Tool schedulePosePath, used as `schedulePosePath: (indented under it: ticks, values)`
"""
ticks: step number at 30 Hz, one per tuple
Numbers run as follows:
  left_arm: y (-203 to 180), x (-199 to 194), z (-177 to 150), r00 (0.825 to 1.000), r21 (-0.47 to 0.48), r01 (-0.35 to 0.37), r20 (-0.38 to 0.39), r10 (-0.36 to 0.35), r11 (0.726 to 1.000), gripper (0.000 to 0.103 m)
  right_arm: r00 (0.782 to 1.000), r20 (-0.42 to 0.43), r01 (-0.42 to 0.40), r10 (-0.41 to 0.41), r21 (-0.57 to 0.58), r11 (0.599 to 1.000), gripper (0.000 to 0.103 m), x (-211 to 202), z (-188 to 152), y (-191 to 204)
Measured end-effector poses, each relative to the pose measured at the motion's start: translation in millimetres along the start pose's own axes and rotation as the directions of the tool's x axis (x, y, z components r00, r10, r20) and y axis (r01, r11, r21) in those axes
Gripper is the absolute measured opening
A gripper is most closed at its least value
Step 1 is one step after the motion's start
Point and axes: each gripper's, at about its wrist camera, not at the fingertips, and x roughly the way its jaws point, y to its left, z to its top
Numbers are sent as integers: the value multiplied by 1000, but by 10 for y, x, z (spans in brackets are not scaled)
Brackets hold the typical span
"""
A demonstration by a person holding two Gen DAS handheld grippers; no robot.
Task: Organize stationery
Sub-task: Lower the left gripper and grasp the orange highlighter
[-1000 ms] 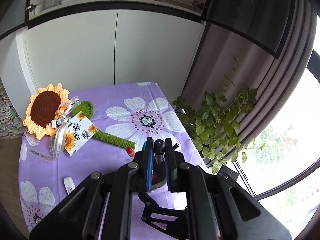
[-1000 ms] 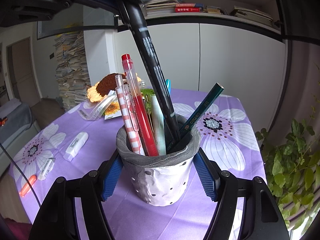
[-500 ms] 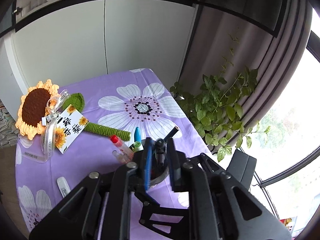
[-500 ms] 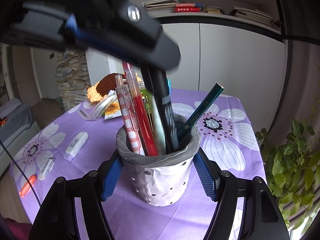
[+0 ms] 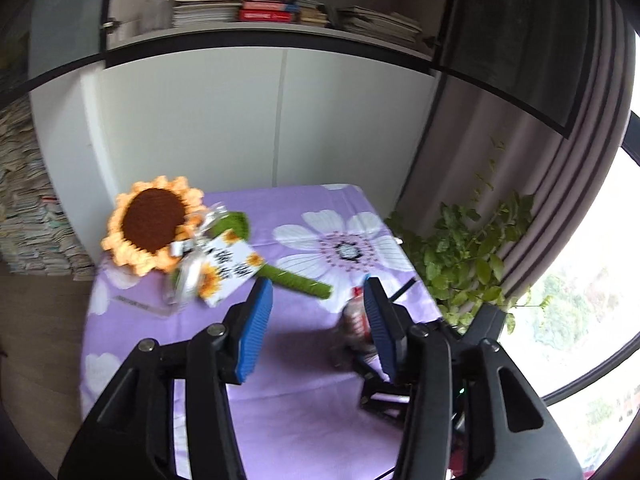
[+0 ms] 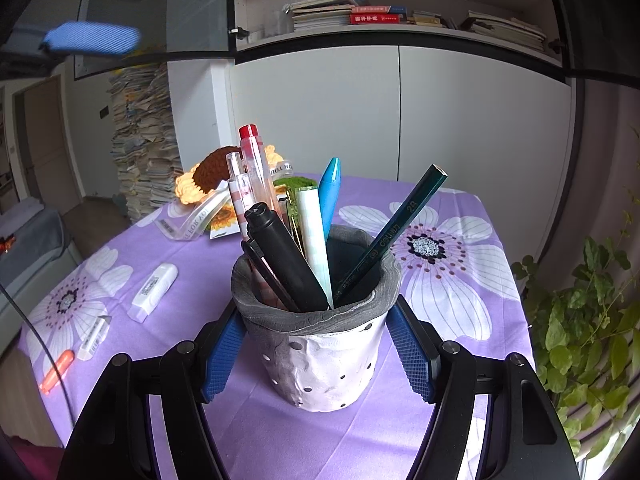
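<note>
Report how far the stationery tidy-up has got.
Done: the pen holder already stands full of pens and a pencil. In hand: the right gripper clamps the holder; the left gripper is opening, nothing between its fingers. Left: two white correction tapes and an orange marker lie on the tablecloth.

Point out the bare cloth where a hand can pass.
Free: cloth between pen holder and white correction tape; also the big flower print right of the pencil. Crowded: the left edge, with eraser and orange marker.
</note>
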Motion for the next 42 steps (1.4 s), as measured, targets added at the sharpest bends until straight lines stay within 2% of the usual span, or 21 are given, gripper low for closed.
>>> schedulePosePath:
  ticks: [4, 6, 8, 11, 17, 20, 24, 32, 35, 36, 38, 42]
  values:
    - [291, -156, -156, 994, -44, -104, -33, 103, 994, 47, 1000, 0, 1, -1, -1, 1000, 71, 0, 0, 0]
    - [406, -179, -281, 981, -61, -178, -84, 173, 982, 47, 1000, -1, 1, -1, -1, 1000, 71, 1, 0, 0]
    - [518, -148, -442, 965, -76, -222, -160, 208, 972, 47, 1000, -1, 1, -1, 0, 1000, 71, 1, 0, 1]
    - [637, 1, -725, 930, -69, -263, -283, 234, 962, 47, 1000, -6, -3, 3, 1, 1000, 71, 11, 0, -5]
    - [899, 503, -1411, 810, -22, -332, -518, 274, 943, 42, 1000, -7, -2, 2, 1, 1000, 71, 13, 2, -10]
    - [1015, 608, -1579, 784, -33, -351, -557, 275, 936, 37, 1000, -7, -3, 3, 2, 1000, 71, 13, 2, -11]
    - [1086, 678, -1685, 767, -44, -351, -587, 260, 935, 37, 1000, -7, -3, 3, 2, 1000, 71, 14, 2, -11]
    - [1085, 774, -1747, 757, -47, -326, -611, 231, 944, 38, 1000, -7, -3, 3, 2, 1000, 71, 14, 2, -8]
    - [1091, 781, -1736, 769, -66, -309, -605, 208, 949, 25, 1000, -7, -3, 3, 2, 1000, 71, 14, 2, -9]
    - [1087, 787, -1731, 772, -76, -302, -604, 197, 950, 15, 1000, -7, -3, 3, 2, 1000, 71, 14, 3, -8]
    - [1042, 787, -1720, 772, -57, -309, -597, 216, 949, 14, 1000, -7, -3, 3, 2, 1000, 71, 14, 2, -10]
    - [968, 735, -1635, 798, -43, -302, -558, 228, 952, 13, 1000, -7, -3, 3, 2, 1000, 71, 15, 3, -9]
